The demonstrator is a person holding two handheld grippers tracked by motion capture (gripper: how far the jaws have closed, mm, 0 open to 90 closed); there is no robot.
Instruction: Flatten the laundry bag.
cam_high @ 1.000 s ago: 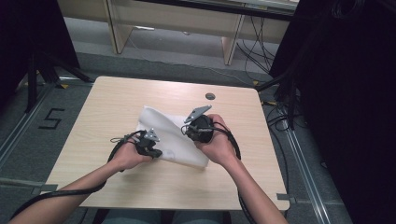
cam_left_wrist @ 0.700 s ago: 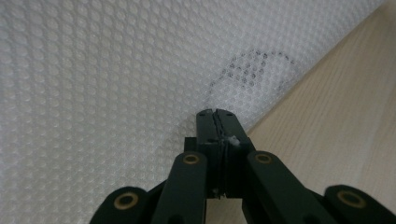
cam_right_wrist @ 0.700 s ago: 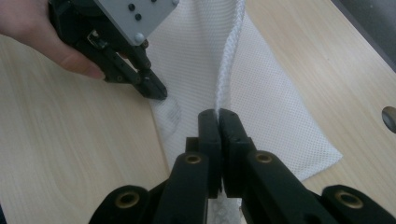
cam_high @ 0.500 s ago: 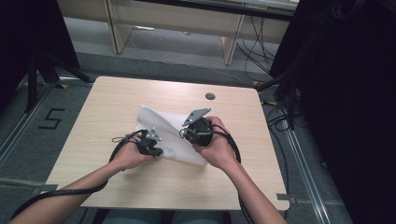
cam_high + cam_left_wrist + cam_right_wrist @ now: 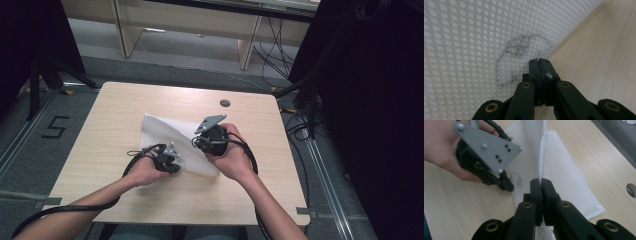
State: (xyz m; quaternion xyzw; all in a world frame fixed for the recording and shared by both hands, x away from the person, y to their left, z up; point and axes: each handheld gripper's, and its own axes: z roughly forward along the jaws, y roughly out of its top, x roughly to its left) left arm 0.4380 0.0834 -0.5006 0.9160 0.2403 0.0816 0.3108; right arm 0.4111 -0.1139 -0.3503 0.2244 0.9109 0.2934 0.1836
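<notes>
On the counter [image 5: 120,125]: a white mesh cloth [image 5: 165,131] worked by two hand-held tongs.
High view: the cloth lies mid-counter, left tongs [image 5: 170,165] and right tongs [image 5: 199,143] at its near edge. Left gripper view: left tongs [image 5: 539,61] closed, a scrap of the cloth's [image 5: 469,40] edge between the jaws. Right gripper view: right tongs [image 5: 540,182] closed on a raised fold of cloth [image 5: 564,170].

A pale wooden desk [image 5: 125,110] stands on a grey floor [image 5: 30,150]. A small round dark hole [image 5: 225,103] sits near the desk's far edge, toward the far right corner. A number five [image 5: 54,127] is marked on the floor off the left edge. Beyond the far edge stands light wooden furniture [image 5: 185,22], with cables [image 5: 272,47] trailing beside it.
</notes>
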